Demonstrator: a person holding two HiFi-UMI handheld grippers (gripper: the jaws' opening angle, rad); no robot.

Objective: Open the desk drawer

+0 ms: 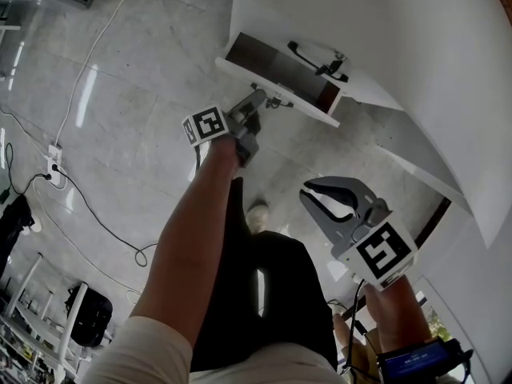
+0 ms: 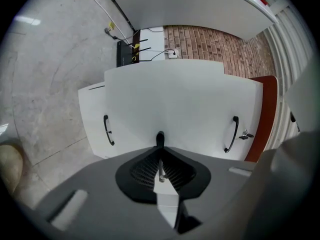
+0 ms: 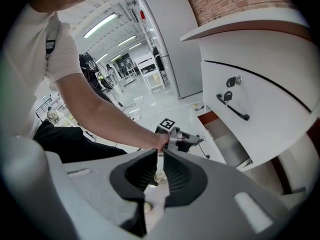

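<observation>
The left claw (image 1: 260,101) is shut tight on the thin black handle (image 2: 160,138) of the lower drawer (image 1: 280,70). That drawer sticks out from the white desk (image 1: 424,78), so its brown inside shows above the grey floor (image 1: 144,102). The right claw (image 1: 328,202) hangs in the air nearer the person, well apart from the drawer, with its two jaws close together and nothing in them. A second handle (image 1: 316,57), also black, sits on the drawer front just above.
</observation>
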